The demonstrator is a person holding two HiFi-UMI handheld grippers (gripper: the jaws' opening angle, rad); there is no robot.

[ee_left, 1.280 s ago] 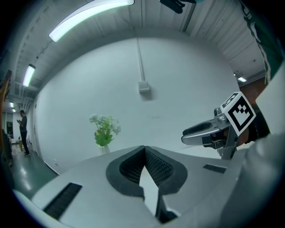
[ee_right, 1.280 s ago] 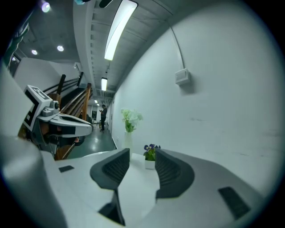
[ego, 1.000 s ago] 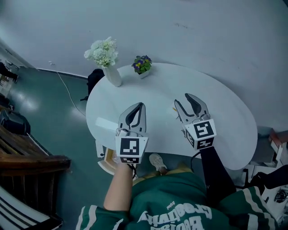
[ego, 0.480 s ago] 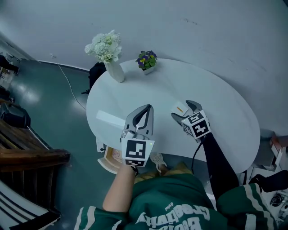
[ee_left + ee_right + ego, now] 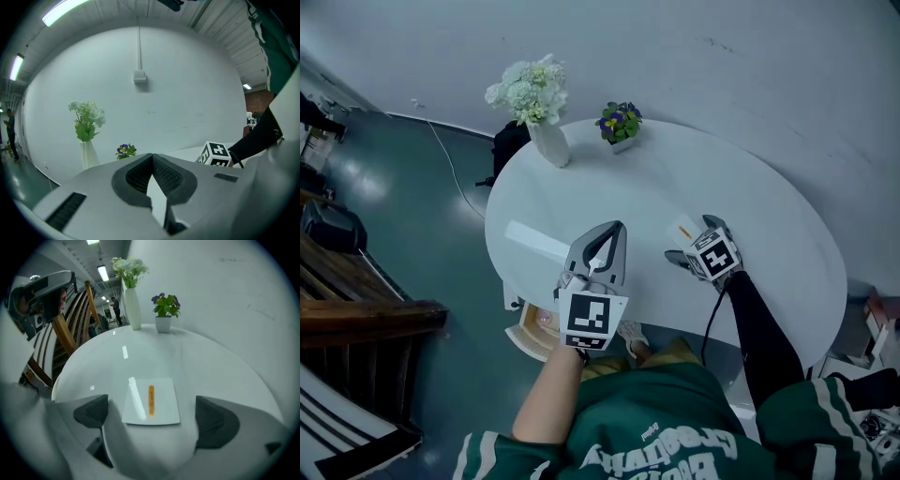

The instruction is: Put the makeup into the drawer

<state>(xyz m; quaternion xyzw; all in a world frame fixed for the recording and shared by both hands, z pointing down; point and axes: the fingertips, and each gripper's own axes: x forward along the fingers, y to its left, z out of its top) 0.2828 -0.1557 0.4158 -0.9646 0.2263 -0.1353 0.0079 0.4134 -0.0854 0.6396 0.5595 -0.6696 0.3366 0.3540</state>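
**Left claw** [image 5: 152, 161]: clenched on nothing, over the near edge of the table [image 5: 769, 234].

**Right claw** [image 5: 153, 417]: jaws have just been opening and now stand wide, either side of the makeup [image 5: 151, 401], pads clear of it.

**Hazard (judged):** the case lies very flat on a glossy table. Closing pads may ride over its edges or skid it away.

**Description:** thin white square, shiny lid, one orange stripe.
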